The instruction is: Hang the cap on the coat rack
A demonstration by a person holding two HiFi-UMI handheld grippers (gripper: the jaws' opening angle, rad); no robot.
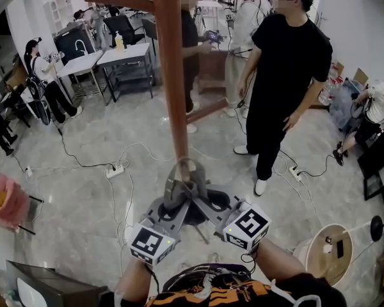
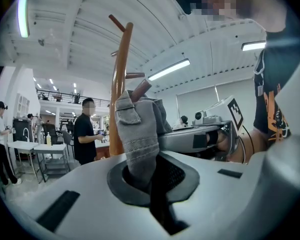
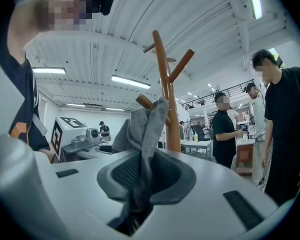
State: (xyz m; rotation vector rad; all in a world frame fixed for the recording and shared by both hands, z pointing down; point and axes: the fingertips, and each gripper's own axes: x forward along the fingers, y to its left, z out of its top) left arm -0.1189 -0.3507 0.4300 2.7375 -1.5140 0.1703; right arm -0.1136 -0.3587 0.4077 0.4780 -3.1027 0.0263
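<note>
Two grippers (image 2: pixel 146 176) (image 3: pixel 139 184) clamp one cap (image 1: pixel 180 189).

In the head view, a person in black clothes (image 1: pixel 285 75) stood on the pale stone floor (image 1: pixel 83 222) at two o'clock. White tables (image 1: pixel 109 59) stood at eleven o'clock, a yellow bottle (image 1: pixel 119 41) on one. A power strip (image 1: pixel 115 169) lay at nine o'clock, a pink seat (image 1: pixel 6 200) at eight, and a round wooden table (image 1: pixel 329 254) at four.

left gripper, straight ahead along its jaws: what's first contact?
The left gripper is shut on the grey fabric cap. Straight past the cap, first contact is probably the short brown peg of the wooden coat rack, which shows just behind the cap top. Depth there is unclear.
</note>
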